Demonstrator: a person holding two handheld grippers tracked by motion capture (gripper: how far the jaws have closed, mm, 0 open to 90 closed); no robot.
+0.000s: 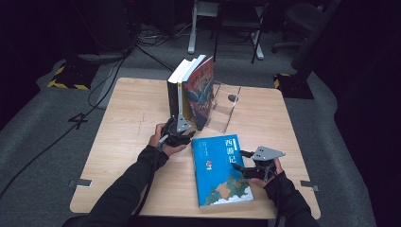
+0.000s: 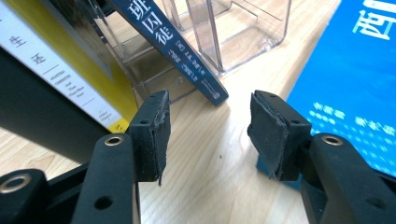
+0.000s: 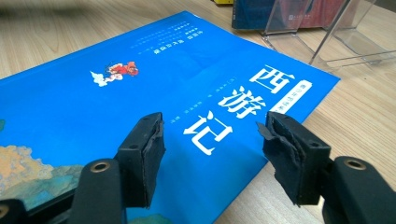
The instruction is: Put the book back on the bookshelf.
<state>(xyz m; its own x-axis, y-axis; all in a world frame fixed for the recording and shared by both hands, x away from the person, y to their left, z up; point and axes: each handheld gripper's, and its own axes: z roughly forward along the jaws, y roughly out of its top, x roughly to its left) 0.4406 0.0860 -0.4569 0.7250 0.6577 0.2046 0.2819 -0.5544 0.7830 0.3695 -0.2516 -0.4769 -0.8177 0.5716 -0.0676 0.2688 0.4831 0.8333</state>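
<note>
**Blue book titled 西游记 lies flat on the table**

The blue book reads 西游记 in white and lies between both tools. The right gripper hangs released over its edge. The left gripper, also released, faces 3 standing books beside a clear stand.

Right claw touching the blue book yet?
Cannot tell. In the right gripper view the right claw stands open over the edge of the blue book, nothing between its jaws, but no view plainly shows a gap or contact underneath.
</note>
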